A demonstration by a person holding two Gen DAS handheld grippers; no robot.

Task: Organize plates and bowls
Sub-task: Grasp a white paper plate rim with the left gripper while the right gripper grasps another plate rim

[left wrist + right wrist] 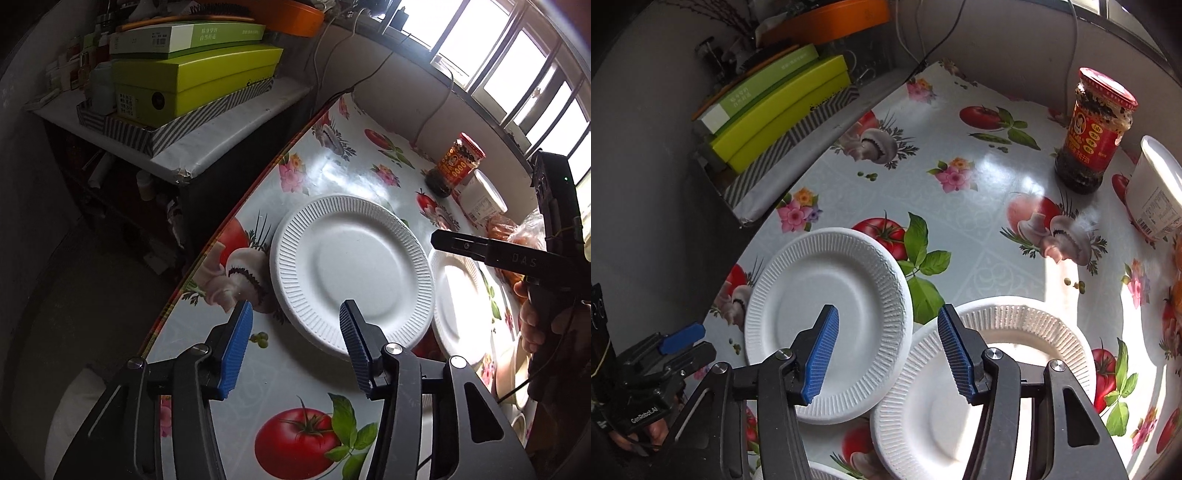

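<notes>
So here's where things sit: two white ribbed paper plates lie flat on the table (979, 206) with the tomato-and-mushroom oilcloth. In the right wrist view the left plate (827, 317) takes up the lower left-of-centre, and the right plate (1027, 332) sits at lower centre-right, its rim looking tucked just over the other's edge where they meet. A sliver of a third white rim peeks in at the very bottom edge, can't tell what it is.

The right gripper (886, 354) hovers above the spot where the two plates meet, jaws spread about halfway, nothing between the blue pads. In the left wrist view the left gripper (295, 339) hangs over the near rim of the left plate (351, 269), also half spread and empty, one pad over bare table, the other over the plate.

My read: this is the approach step, lining up to grab a plate by its rim so it can be stacked on the other. Next move needs one pad slid under the rim and one on top, then a pinch. These plates look light and flimsy, so it could skid or bend.

The chili jar (1093, 136) and white tub (1156, 192) at upper right are well apart, no worry there.
</notes>
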